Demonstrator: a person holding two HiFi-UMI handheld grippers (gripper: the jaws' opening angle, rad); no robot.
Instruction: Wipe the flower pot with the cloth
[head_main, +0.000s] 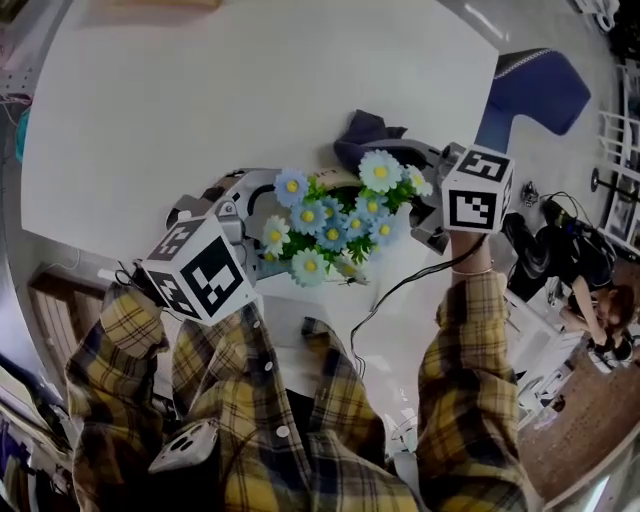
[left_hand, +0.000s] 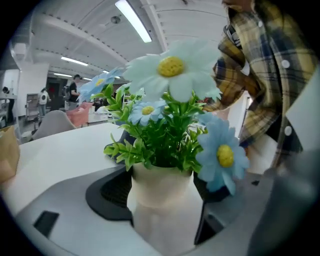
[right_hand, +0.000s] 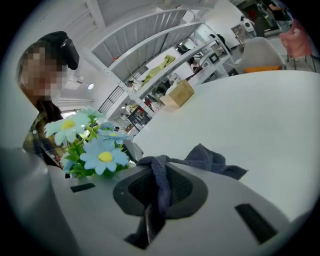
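A cream flower pot (left_hand: 161, 186) with green leaves and blue daisies (head_main: 335, 222) stands near the front of the white table (head_main: 200, 90). The jaws of my left gripper (left_hand: 162, 202) are shut on the pot's sides. In the head view the left gripper (head_main: 250, 205) reaches in from the left and the blooms hide the pot. My right gripper (right_hand: 159, 192) is shut on a dark blue-grey cloth (right_hand: 210, 160), which trails onto the table. The cloth (head_main: 365, 130) and right gripper (head_main: 405, 155) lie just behind and right of the flowers, close to them.
A blue chair (head_main: 540, 85) stands off the table's far right corner. A black cable (head_main: 400, 288) runs over the table's near edge. A cardboard box (right_hand: 179, 93) sits far across the table. A person (head_main: 595, 300) bends over at the right.
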